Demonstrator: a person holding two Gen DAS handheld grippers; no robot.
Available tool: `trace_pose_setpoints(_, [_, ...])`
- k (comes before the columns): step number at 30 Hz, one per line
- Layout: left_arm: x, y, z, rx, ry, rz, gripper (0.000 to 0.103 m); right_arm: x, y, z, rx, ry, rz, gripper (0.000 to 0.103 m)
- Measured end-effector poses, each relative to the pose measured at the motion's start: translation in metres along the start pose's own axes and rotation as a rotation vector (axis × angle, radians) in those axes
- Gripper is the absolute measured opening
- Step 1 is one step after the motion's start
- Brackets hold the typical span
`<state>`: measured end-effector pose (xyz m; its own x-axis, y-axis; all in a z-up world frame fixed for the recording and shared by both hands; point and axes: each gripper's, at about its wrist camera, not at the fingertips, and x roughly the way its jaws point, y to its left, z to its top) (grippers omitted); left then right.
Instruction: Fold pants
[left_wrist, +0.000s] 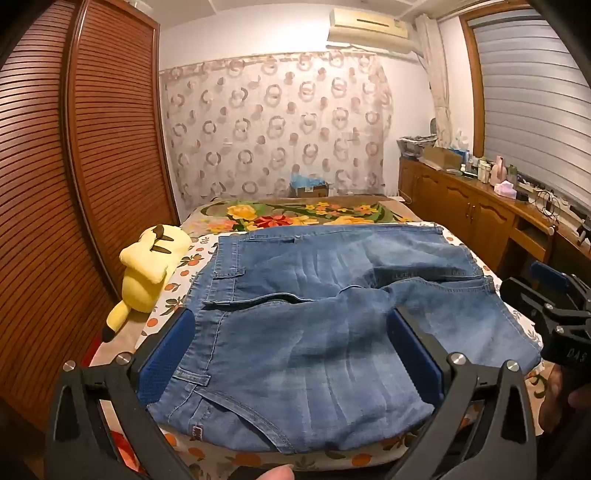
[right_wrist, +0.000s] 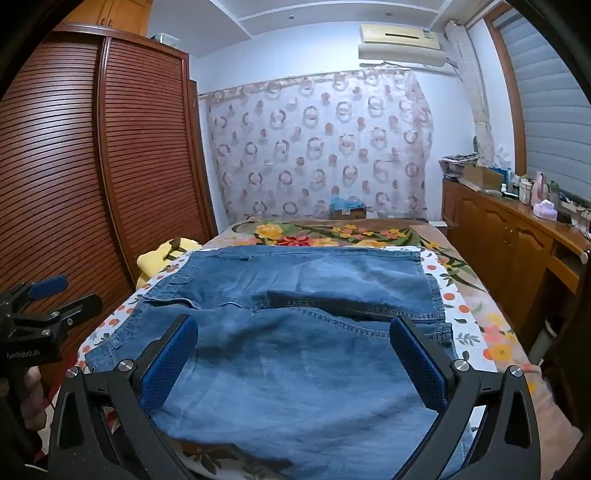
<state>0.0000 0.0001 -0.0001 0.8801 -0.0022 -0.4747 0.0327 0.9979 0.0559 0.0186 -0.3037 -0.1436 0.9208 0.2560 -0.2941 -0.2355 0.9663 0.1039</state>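
- The pants (left_wrist: 314, 317), blue denim with paler worn streaks, lay folded into a broad, roughly rectangular stack on the bed (left_wrist: 192, 258), over a white sheet printed with oranges.
- A fold ridge and stitched seams ran across the middle of the stack; belt loops and a pocket edge showed along its left side.
- The left gripper (left_wrist: 291, 354) hovered over the near part of the denim, its jaws spread wide and holding nothing; its blue pads (left_wrist: 168, 354) had a fine dimpled texture.
- The right gripper (right_wrist: 295, 362) was likewise wide open over the cloth, empty, with the same black arms and blue pads (right_wrist: 170, 363).
- A soft yellow plush toy (left_wrist: 147, 269) lay beside the pants at the bed's left edge.
- A slatted wooden wardrobe (left_wrist: 74, 166) stood to the left.
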Motion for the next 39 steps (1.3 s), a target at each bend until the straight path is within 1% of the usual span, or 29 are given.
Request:
trace_pose_setpoints(12, [0.0005, 0.0000, -0.0014, -0.013, 0.010, -0.007, 0.103, -0.0044, 0.0002, 0.0008, 0.001, -0.001, -0.016, 0.103])
trace_pose_setpoints(39, [0.0030, 0.0044, -0.0027, -0.025, 0.009, -0.010, 0.103, -0.0044, -0.0010, 0.0002, 0.002, -0.008, -0.021, 0.103])
